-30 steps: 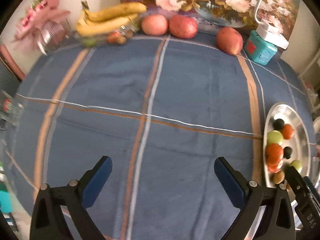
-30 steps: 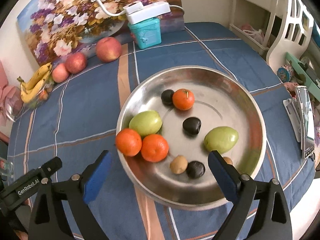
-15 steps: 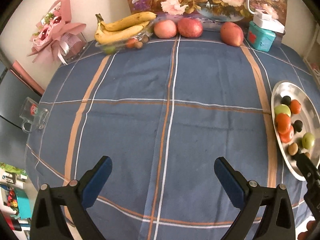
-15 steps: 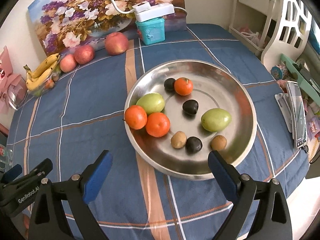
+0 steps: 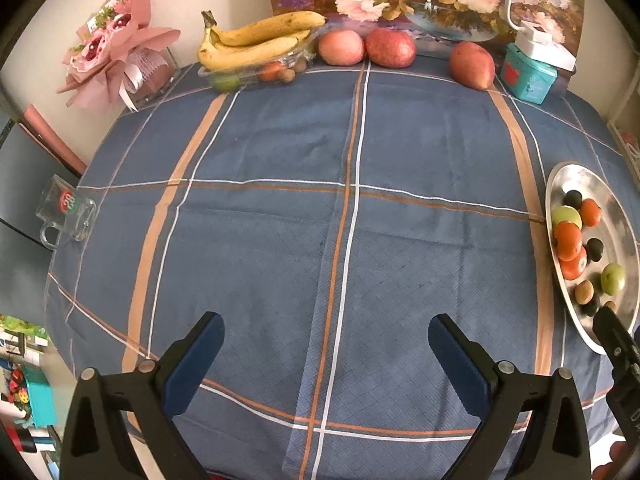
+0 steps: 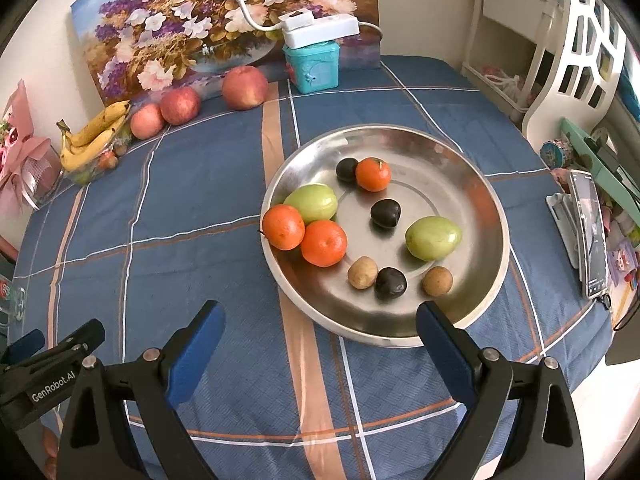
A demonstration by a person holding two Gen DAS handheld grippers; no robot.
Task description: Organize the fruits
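A steel plate (image 6: 452, 168) sits on the blue checked tablecloth, also at the right edge of the left wrist view (image 5: 576, 172). It holds three oranges (image 6: 323, 242), two green fruits (image 6: 433, 237), dark plums (image 6: 385, 213) and small brown fruits (image 6: 362, 272). Bananas (image 5: 256, 42) lie on a clear tray at the far edge, with three apples (image 5: 390, 47) beside them. My left gripper (image 5: 326, 354) is open and empty above the cloth's near middle. My right gripper (image 6: 320, 344) is open and empty just in front of the plate.
A teal box (image 6: 313, 66) with a white power strip stands at the back under a flower painting. A pink bouquet (image 5: 116, 54) is back left. A glass mug (image 5: 66, 212) sits at the left table edge. A phone (image 6: 589, 228) lies at the right edge.
Both grippers have pulled back and risen, so the table and plate look smaller and farther. The fruits have not moved. Both grippers stay open.
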